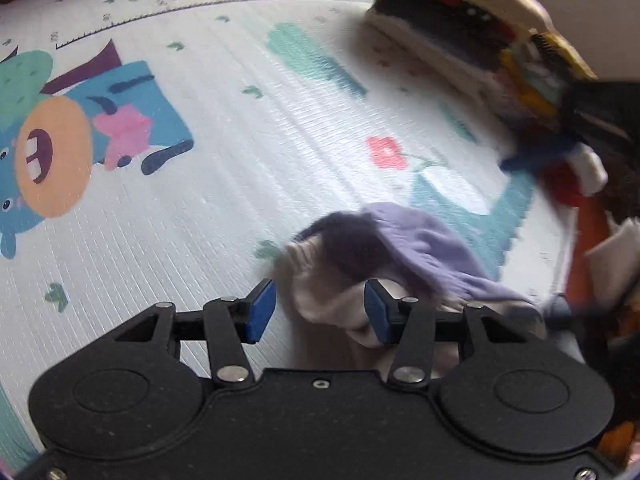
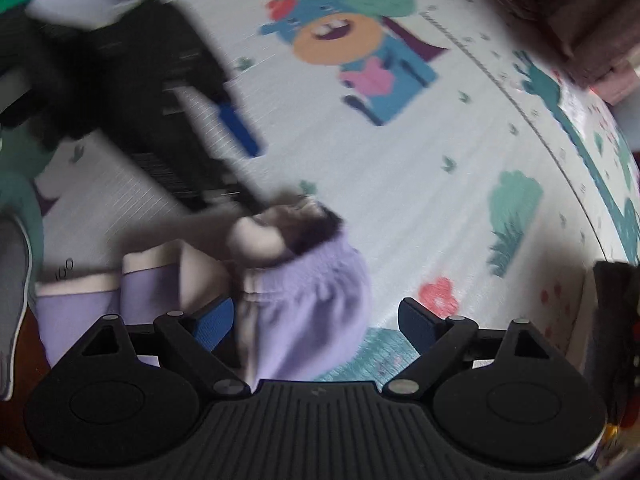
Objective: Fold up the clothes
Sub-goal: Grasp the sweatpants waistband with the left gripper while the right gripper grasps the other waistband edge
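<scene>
Crumpled soft lilac garment [image 1: 424, 248] on ribbed foam mat [image 1: 224, 184]

A lilac and cream garment [image 1: 420, 252] lies on a pale play mat [image 1: 224, 184] printed with cartoon animals.

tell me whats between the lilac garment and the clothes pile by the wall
Bare play mat, shown in the left wrist view: nothing lies on the printed stretch between the lilac garment and the clothes pile.

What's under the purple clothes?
The purple garment lies crumpled on the cartoon play mat, which shows all around it. A pink flower print sits beside it. Whatever mat picture lies directly beneath is covered.
</scene>
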Action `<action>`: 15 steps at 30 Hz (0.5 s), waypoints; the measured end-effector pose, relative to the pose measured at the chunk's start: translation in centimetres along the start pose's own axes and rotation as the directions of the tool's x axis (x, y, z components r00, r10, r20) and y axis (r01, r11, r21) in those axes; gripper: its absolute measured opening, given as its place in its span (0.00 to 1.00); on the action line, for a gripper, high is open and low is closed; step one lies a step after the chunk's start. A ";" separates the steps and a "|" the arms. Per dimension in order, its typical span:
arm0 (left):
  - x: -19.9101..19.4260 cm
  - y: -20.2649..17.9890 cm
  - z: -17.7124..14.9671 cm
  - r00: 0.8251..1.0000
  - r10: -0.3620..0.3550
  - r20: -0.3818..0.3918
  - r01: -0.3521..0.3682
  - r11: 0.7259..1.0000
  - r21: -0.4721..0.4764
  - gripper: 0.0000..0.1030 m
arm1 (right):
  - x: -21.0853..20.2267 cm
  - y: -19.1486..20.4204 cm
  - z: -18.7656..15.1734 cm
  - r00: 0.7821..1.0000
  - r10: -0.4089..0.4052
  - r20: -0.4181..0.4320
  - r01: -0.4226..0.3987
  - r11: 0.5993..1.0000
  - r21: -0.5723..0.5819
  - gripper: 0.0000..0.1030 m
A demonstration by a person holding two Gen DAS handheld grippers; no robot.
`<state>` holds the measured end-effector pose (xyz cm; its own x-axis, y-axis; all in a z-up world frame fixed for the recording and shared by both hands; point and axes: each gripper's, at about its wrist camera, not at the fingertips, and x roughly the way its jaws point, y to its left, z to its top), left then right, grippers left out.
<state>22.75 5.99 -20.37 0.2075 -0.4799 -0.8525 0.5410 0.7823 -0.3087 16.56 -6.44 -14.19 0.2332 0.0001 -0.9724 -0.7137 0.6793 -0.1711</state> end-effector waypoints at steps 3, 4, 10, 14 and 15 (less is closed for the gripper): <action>1.8 0.5 0.7 1.000 0.007 -0.016 -0.007 1.000 -0.008 0.46 | 1.9 0.8 -0.4 0.999 -0.016 -0.042 0.014 0.999 -0.038 0.86; 2.3 0.7 0.8 1.000 0.000 -0.019 -0.001 1.000 -0.011 0.46 | 2.5 1.0 -0.6 0.998 -0.019 -0.052 0.016 0.999 -0.047 0.86; 5.4 0.7 1.4 0.998 -0.014 -0.063 0.015 1.000 0.009 0.46 | 3.7 -0.7 -1.2 1.000 0.031 0.002 -0.031 1.000 0.002 0.59; 6.6 0.1 1.9 0.995 -0.015 -0.098 0.019 0.999 0.038 0.35 | 3.9 -1.0 -1.4 0.998 0.046 0.031 -0.046 0.999 0.016 0.61; 6.7 -0.1 1.9 0.995 -0.011 -0.101 0.017 0.999 0.052 0.27 | 3.9 -0.8 -1.5 0.998 0.038 0.048 -0.039 0.999 0.003 0.63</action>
<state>25.66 1.97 -25.22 0.1177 -0.4458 -0.8873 0.5861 0.7525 -0.3004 17.04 -8.14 -18.05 0.2371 0.0616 -0.9695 -0.7203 0.6808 -0.1329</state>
